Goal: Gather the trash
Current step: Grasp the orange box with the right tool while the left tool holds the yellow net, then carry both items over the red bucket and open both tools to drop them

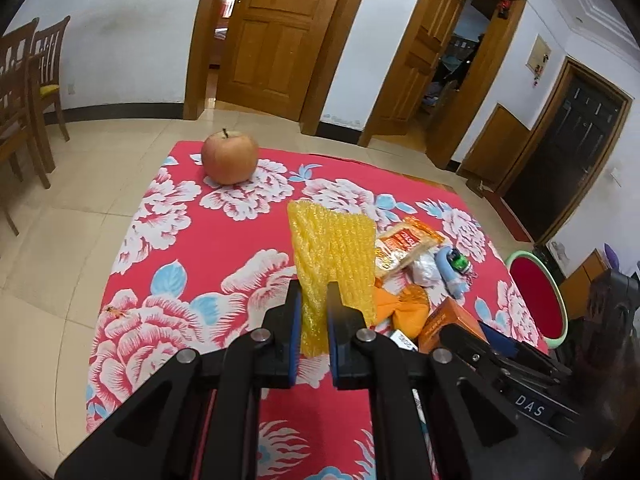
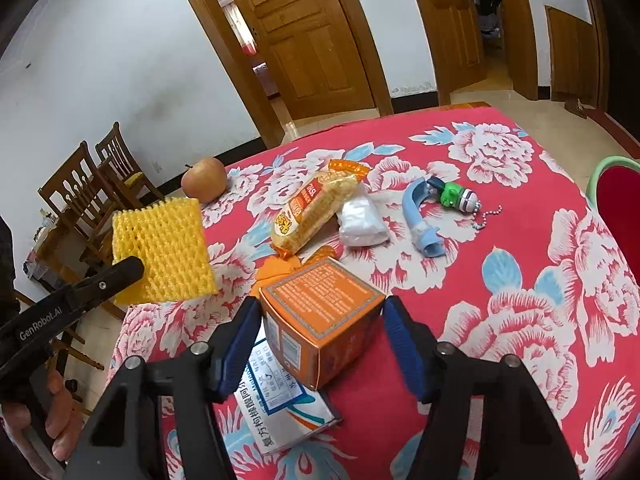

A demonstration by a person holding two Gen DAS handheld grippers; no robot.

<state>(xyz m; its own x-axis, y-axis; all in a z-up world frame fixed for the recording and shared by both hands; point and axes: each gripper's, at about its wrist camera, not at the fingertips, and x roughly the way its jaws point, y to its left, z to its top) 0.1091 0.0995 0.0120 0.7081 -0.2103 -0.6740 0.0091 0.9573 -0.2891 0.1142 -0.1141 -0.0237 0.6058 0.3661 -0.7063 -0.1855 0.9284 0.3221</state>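
My left gripper (image 1: 314, 300) is shut on a yellow foam fruit net (image 1: 332, 264) and holds it up above the table; the net also shows in the right wrist view (image 2: 164, 248) with the left gripper (image 2: 128, 270) at its lower edge. My right gripper (image 2: 320, 320) is open, its jaws on either side of an orange box (image 2: 320, 316) that stands on a white and blue flat package (image 2: 280, 408). A snack wrapper (image 2: 312, 208) and crumpled white paper (image 2: 362, 224) lie beyond.
The table has a red floral cloth (image 2: 520, 280). An apple (image 1: 229, 157) sits at its far corner. A blue handle with a green toy and ball chain (image 2: 440, 204) lies to the right. A red stool (image 1: 536, 296) stands by the table; wooden chairs (image 1: 28, 92) to the left.
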